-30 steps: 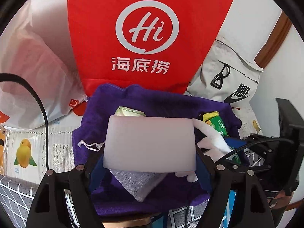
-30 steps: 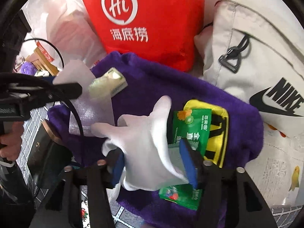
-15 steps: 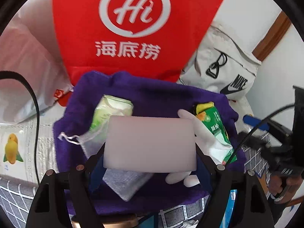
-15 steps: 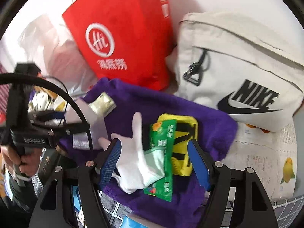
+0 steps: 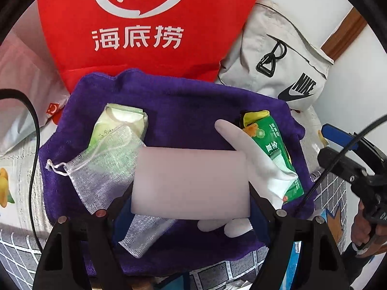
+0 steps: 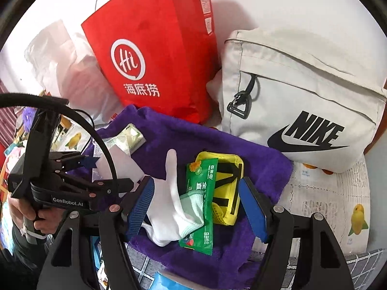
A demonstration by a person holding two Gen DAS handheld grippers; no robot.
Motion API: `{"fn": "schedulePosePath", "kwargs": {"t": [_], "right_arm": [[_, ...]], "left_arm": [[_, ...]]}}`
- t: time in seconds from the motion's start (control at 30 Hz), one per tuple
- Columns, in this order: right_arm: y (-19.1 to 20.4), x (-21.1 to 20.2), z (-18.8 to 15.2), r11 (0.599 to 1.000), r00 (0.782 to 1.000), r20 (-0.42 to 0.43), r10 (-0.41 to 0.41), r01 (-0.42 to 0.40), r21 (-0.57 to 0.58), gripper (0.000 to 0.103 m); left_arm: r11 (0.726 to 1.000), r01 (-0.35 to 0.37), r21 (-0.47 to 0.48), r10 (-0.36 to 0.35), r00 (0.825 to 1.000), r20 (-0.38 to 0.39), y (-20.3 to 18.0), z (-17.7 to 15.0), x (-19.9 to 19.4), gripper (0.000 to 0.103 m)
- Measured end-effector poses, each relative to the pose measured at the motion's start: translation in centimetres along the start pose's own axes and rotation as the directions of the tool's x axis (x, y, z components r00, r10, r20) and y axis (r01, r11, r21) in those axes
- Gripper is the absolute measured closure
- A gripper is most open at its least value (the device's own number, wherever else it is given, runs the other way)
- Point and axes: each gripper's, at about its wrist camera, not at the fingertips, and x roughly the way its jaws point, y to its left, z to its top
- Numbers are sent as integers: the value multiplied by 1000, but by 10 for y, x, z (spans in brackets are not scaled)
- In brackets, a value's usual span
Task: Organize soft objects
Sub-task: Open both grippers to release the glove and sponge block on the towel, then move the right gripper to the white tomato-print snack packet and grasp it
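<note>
A purple towel (image 5: 183,106) (image 6: 261,166) lies spread and bears a white glove (image 5: 244,145) (image 6: 169,205), a green packet (image 5: 273,145) (image 6: 200,193), a yellow pouch (image 6: 228,183) and a pale green tissue pack (image 5: 121,120) (image 6: 131,136). A white mesh drawstring bag (image 5: 104,169) lies over the tissue pack. My left gripper (image 5: 191,212) hangs low over the towel's near part; a blurred patch hides its tips. It also shows in the right wrist view (image 6: 79,169). My right gripper (image 6: 196,205) is open and empty, above the glove and packet.
A red paper bag (image 5: 145,24) (image 6: 154,67) stands behind the towel. A beige Nike bag (image 5: 285,55) (image 6: 302,101) lies at the back right. A clear plastic bag (image 6: 60,65) is at the back left. Fruit-print cloth (image 6: 333,205) covers the table.
My right gripper has opened, let go of the white glove and drawn back. My left gripper has moved closer and lower over the towel; the mesh bag now lies spread on the tissue pack.
</note>
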Motion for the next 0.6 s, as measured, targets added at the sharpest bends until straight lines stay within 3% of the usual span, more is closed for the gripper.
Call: {"fn": "schedulePosePath", "kwargs": {"t": [0.13, 0.33, 0.6], "right_arm": [[4, 0, 0, 1000, 1000, 1, 1, -1, -15, 31], [3, -3, 1, 1000, 1000, 9, -1, 2, -22, 31], [2, -19, 1, 1000, 999, 41, -17, 18, -14, 31]], "left_arm": [[1000, 4, -16, -4, 1000, -18, 0, 1, 4, 12], [999, -2, -48, 1, 1000, -10, 3, 4, -1, 12], [997, -10, -78, 16, 996, 84, 14, 6, -38, 12]]}}
